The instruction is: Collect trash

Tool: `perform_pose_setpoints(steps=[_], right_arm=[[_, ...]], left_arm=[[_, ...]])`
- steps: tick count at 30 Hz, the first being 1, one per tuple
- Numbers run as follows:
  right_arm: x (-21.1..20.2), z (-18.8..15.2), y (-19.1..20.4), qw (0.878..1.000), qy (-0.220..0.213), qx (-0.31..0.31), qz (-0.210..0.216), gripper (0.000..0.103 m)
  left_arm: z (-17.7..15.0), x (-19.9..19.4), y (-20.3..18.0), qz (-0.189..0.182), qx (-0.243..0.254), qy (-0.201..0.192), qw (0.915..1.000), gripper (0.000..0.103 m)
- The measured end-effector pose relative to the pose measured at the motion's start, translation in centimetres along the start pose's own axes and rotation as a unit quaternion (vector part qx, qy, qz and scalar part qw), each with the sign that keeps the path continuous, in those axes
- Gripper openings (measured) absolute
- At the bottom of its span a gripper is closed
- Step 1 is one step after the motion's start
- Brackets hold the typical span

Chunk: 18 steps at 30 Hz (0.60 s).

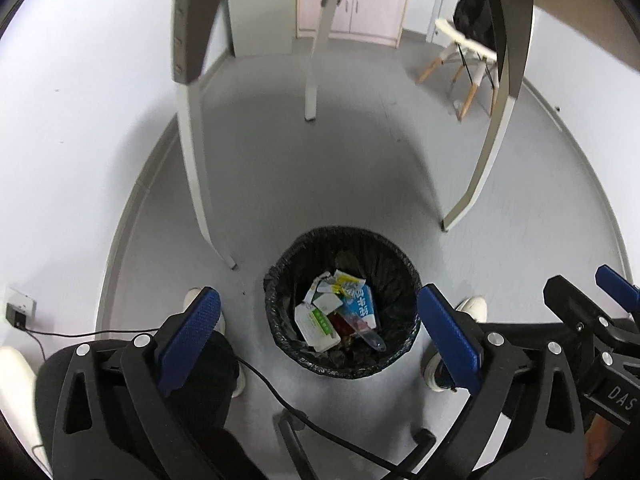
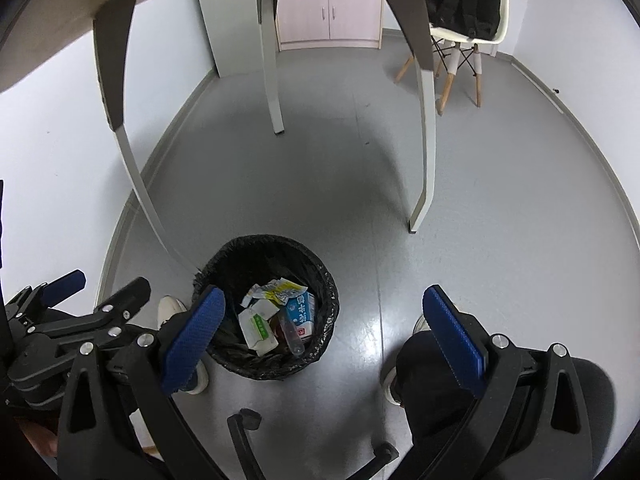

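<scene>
A round bin lined with a black bag point(image 1: 288, 280) stands on the grey floor below both grippers; it also shows in the right wrist view point(image 2: 236, 264). Inside lie several pieces of trash: a white and green box point(image 1: 316, 326), a blue and white carton point(image 1: 364, 306), a yellow wrapper point(image 1: 346, 280) and a clear tube point(image 1: 370, 338). My left gripper point(image 1: 318, 340) is open and empty, high above the bin. My right gripper point(image 2: 324, 340) is open and empty, just right of the bin. The left gripper also shows at the left of the right wrist view point(image 2: 80, 320).
Curved white table legs point(image 1: 192, 160) stand beyond the bin under a tabletop. A chair with wooden legs point(image 2: 460, 40) holds a black backpack at the far right. A pink cabinet point(image 1: 360, 4) is against the back wall. The person's shoes point(image 1: 476, 308) flank the bin. A cable point(image 1: 280, 396) crosses the floor.
</scene>
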State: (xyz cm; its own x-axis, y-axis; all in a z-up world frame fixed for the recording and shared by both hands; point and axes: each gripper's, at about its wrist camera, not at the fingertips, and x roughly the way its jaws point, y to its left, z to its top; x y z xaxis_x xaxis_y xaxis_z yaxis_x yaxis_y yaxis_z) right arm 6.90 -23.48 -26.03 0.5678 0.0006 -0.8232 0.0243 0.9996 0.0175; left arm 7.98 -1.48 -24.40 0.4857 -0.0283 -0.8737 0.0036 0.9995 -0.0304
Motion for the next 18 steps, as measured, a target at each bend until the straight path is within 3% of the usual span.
perform_pose_setpoints(steps=[10, 18], right_arm=[[-9.4, 1.2, 1.6, 0.997, -0.069, -0.023, 0.001, 0.095], [-19.6, 2.4, 3.0, 0.99, -0.139, -0.032, 0.01, 0.095]], left_arm=[[0.6, -9.9, 1.4, 0.0, -0.016, -0.05, 0.9986, 0.097], [0.9, -19.1, 2.3, 0.001, -0.021, -0.126, 0.9918, 0.097]])
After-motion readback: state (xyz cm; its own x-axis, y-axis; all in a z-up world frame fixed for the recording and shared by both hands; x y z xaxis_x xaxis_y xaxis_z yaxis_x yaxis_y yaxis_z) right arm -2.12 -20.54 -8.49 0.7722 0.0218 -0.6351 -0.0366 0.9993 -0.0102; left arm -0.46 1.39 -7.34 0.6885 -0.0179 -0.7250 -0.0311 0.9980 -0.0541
